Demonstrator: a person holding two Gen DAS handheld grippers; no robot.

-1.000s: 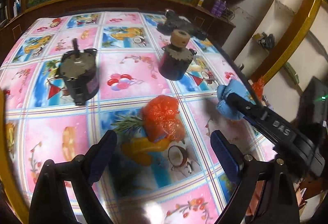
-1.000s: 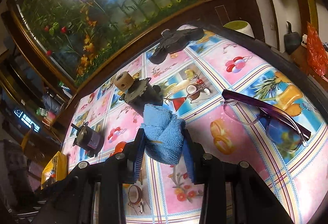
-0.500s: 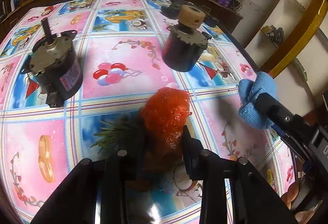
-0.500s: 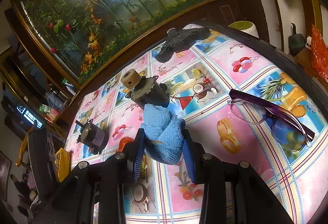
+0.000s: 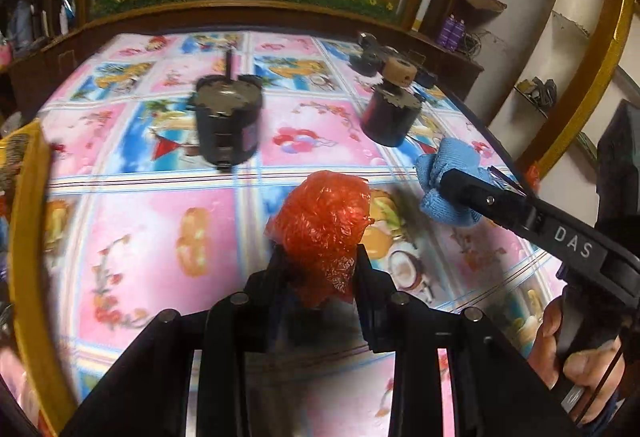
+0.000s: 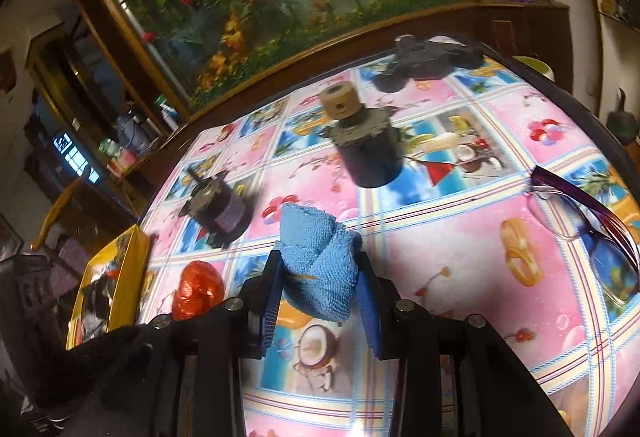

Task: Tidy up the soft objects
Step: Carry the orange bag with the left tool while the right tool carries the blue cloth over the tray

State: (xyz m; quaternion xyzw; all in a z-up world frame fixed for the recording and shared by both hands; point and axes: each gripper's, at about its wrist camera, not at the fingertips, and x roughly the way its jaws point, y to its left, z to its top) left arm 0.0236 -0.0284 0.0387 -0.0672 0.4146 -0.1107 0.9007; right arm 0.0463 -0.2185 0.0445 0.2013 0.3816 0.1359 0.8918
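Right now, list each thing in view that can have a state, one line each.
left gripper: shut on the red plastic bag.
red plastic bag: crumpled, pinched between the pads.
right gripper: shut on the blue cloth.
blue cloth: bunched, held above the table.
eyeglasses: lying on the tablecloth, arms folded.
motor with shaft: standing, shaft up.
motor with tan pulley: standing, pulley up.

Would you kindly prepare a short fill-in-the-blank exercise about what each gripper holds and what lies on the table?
1. The left gripper is shut on a crumpled ____ plastic bag.
2. The right gripper holds a folded ____ cloth.
3. Near the table's right edge in the right wrist view lies a pair of purple ____.
4. The number of dark cylindrical motors standing on the tablecloth is ____.

Missing words: red; blue; glasses; two
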